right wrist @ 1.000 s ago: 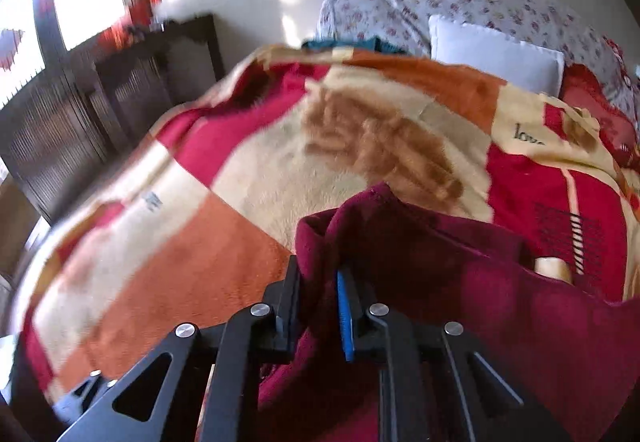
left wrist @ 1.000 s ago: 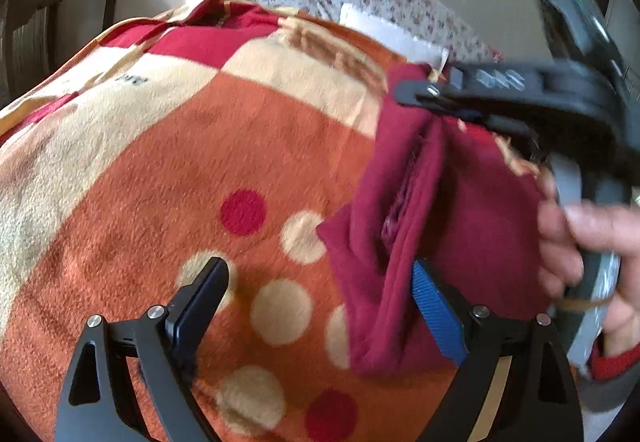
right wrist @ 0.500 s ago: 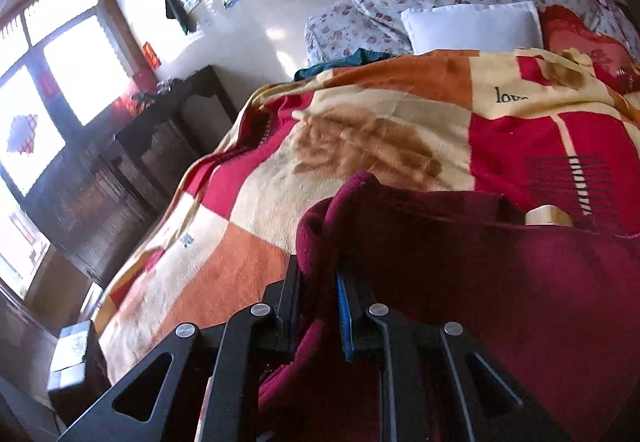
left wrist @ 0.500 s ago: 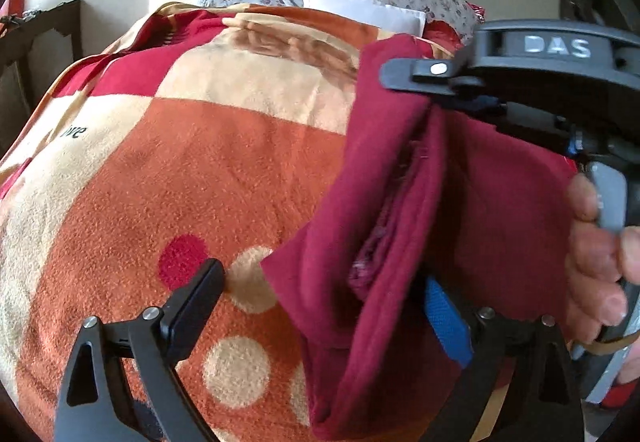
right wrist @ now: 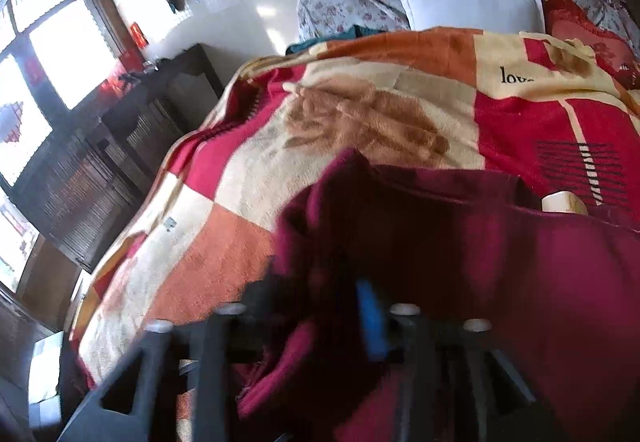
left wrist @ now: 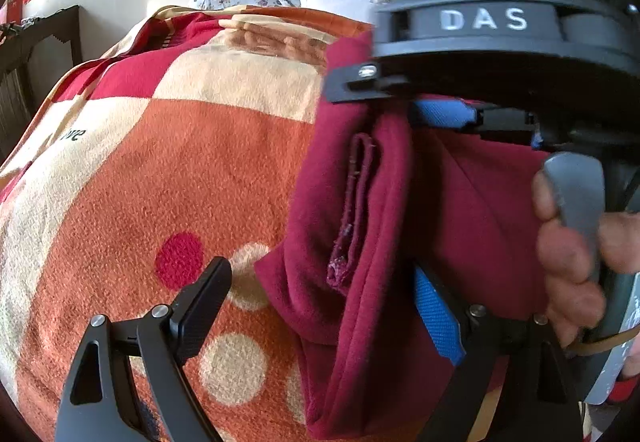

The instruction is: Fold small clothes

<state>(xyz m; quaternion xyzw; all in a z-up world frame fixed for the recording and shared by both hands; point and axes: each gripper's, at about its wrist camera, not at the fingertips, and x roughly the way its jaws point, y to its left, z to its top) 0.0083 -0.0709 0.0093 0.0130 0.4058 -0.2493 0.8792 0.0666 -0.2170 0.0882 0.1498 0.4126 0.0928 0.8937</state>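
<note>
Two tools work one maroon garment on a patterned blanket over a bed. Right tool is opening, cloth still between its jaws. Left tool stands wide, garment fold between its fingers, ungripped.

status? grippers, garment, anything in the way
Left gripper open, maroon garment draped between its fingers, ungripped. Right gripper jaws opening, garment fold between them. Garment on patterned blanket. Nothing in the way.
</note>
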